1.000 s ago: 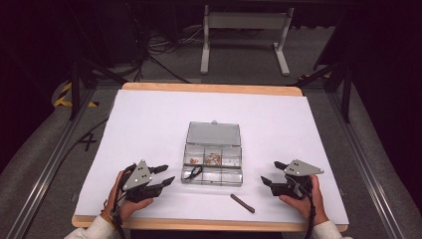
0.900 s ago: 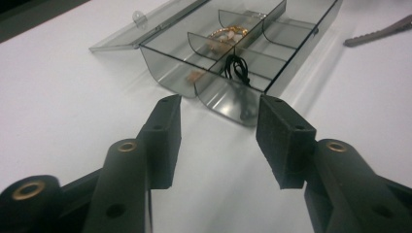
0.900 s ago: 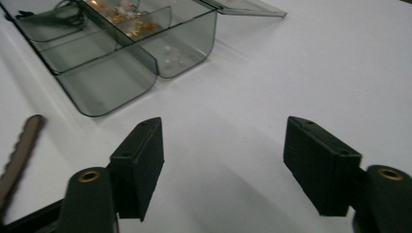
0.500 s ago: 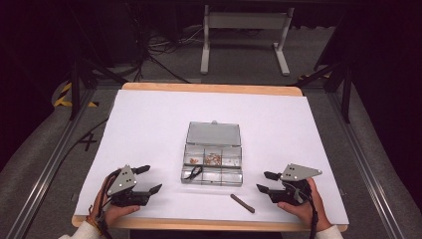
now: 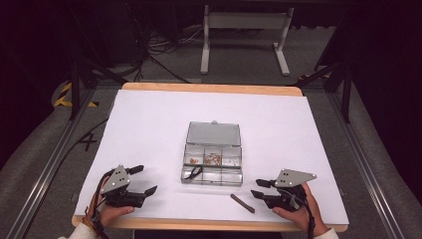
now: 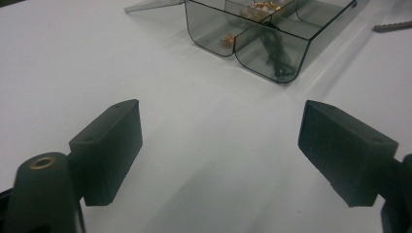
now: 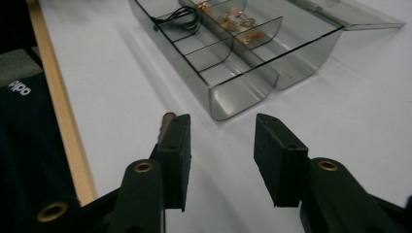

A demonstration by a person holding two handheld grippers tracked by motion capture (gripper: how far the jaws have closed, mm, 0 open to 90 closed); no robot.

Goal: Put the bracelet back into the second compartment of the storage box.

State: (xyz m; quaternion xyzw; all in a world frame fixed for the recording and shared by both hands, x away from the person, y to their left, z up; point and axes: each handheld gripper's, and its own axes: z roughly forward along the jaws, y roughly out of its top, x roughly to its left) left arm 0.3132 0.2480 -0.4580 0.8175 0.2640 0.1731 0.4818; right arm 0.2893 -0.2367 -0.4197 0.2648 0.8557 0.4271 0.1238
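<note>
Stick (image 5: 242, 203): small dark rod lying flat on the white table (image 5: 149, 124), just off the front right corner of the clear box (image 5: 213, 162), touching neither.

Right gripper (image 5: 260, 188) sits at about 3 o'clock of the stick, near it, jaws pointing toward 9 o'clock. Stick's long axis runs roughly 10 to 4 o'clock in the high view, so it lies slantwise to the jaws. In the right gripper view the stick (image 7: 166, 124) peeks out just past the left jaw, off the gap's centre line. Jaws have just been closing; they stand partly apart, nothing between them.

Left gripper (image 5: 144, 179) is at about 9 o'clock of the box, well apart from the stick; jaws have just been opening, wide apart, empty.

Judgement: the right hand is nearer; its gripper must shift toward 9 o'clock to straddle the stick.
</note>
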